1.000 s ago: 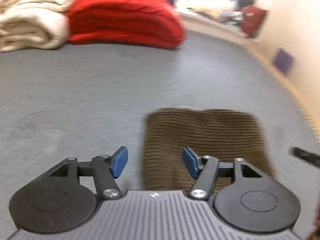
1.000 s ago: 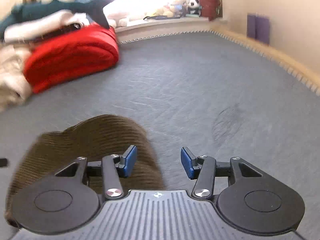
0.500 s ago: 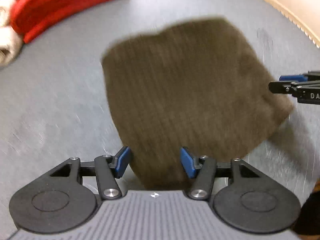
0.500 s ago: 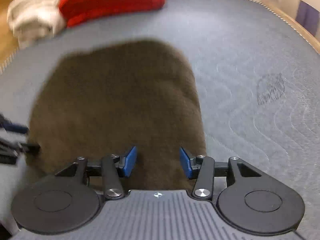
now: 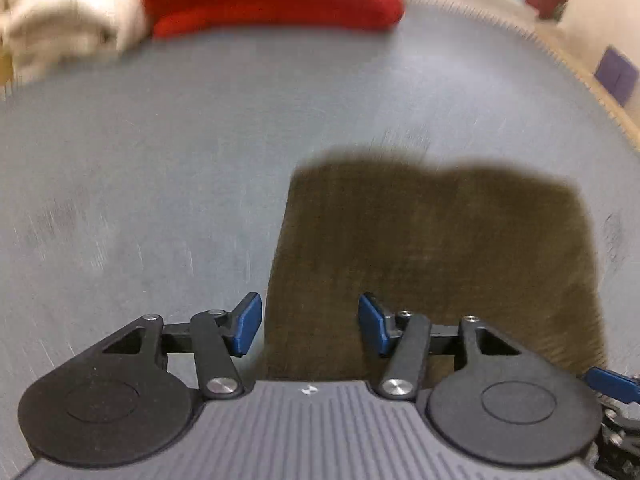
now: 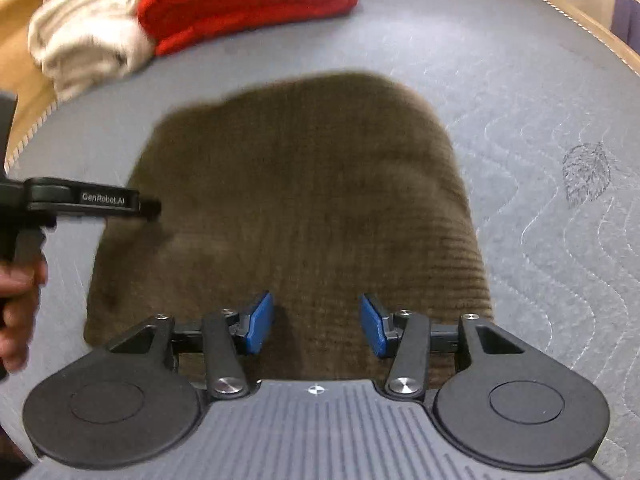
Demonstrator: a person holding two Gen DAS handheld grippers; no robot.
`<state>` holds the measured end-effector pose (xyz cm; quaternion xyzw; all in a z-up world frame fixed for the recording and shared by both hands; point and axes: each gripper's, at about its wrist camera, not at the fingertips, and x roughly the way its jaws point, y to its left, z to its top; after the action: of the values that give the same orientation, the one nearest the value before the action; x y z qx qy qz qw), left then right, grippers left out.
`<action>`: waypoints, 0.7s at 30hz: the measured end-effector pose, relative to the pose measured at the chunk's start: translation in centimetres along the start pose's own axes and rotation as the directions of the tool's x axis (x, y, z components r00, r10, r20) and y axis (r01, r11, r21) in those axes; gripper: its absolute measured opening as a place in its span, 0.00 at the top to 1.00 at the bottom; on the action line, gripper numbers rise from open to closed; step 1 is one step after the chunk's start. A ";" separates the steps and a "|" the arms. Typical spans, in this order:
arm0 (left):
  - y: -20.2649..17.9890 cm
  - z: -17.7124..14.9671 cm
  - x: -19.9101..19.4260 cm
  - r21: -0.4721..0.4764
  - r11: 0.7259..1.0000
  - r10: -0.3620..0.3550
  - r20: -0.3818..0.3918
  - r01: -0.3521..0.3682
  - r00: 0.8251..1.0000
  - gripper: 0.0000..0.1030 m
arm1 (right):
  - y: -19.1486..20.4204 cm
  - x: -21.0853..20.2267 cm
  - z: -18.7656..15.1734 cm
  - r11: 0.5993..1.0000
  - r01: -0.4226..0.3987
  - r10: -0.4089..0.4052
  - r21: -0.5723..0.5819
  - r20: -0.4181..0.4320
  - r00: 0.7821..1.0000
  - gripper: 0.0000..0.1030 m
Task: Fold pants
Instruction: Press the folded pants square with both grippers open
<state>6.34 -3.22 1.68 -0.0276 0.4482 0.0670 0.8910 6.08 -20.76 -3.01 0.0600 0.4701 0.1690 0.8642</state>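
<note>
The brown ribbed corduroy pants (image 6: 304, 208) lie as a compact folded bundle on the grey quilted mattress (image 6: 540, 120), directly ahead of and beneath both tongs. The right tongs (image 6: 316, 324) hover over the bundle's near edge with their blue pads apart and nothing between them. The left tongs (image 5: 310, 328) are likewise spread and empty, straddling the bundle's left border, so one pad is over mattress and the other over cloth. Beyond the pants, well apart from both tongs, sit a folded red blanket (image 6: 244, 0) and a cream blanket (image 6: 88, 48).

The folding looks nearly done, and what remains is probably squaring or one last fold. To do that well, each pair of tongs should come down on a near corner, pinch every layer together, and lift evenly so the stack does not slide open.

Half a second ago the left view looked down on the whole bundle; now it is lower and flatter, with the pants off to the right.
</note>
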 end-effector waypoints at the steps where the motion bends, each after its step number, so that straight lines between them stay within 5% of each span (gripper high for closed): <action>1: -0.5 0.5 -1.0 0.017 1.000 0.001 0.060 -0.002 0.998 0.40 | -0.4 -0.2 0.4 1.000 0.003 -0.004 0.023 0.016 1.000 0.50; 6: -3.5 1.2 -1.9 -0.004 0.996 -0.082 0.174 0.084 0.981 0.40 | -1.0 0.1 0.5 0.993 0.032 -0.032 0.114 -0.004 0.999 0.50; 7: -4.0 1.2 -0.6 0.006 0.998 -0.066 0.155 0.066 0.986 0.40 | -0.7 0.4 0.1 0.994 0.048 -0.046 0.098 -0.026 0.999 0.50; 10: -4.6 -0.1 5.2 0.008 0.999 0.032 -0.081 -0.031 0.996 0.38 | -0.5 1.2 -1.2 0.996 0.069 -0.064 0.052 -0.091 0.994 0.49; 12: -5.4 0.1 4.0 0.004 0.998 0.061 -0.061 -0.061 0.996 0.37 | -0.5 1.0 -1.3 0.997 0.060 -0.057 0.046 -0.081 0.995 0.50; 15: -6.9 0.3 -0.3 0.016 0.999 -0.052 0.041 0.051 0.998 0.31 | -1.2 -0.7 -1.1 0.997 0.031 -0.030 0.073 -0.020 0.999 0.50; 17: -7.5 -0.4 -2.6 0.052 0.997 -0.063 0.090 0.058 0.994 0.28 | -1.1 -1.5 -1.0 0.997 0.038 -0.039 0.065 0.013 0.999 0.50; 21: -6.7 -3.0 -3.3 0.043 0.999 -0.023 0.026 0.022 0.999 0.28 | -1.2 -2.3 -1.4 0.989 0.084 -0.088 0.120 0.025 0.996 0.50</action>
<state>2.96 -10.51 2.42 -0.0128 0.4375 0.0477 0.8978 4.07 -22.77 -2.24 0.0934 0.4683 0.1023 0.8726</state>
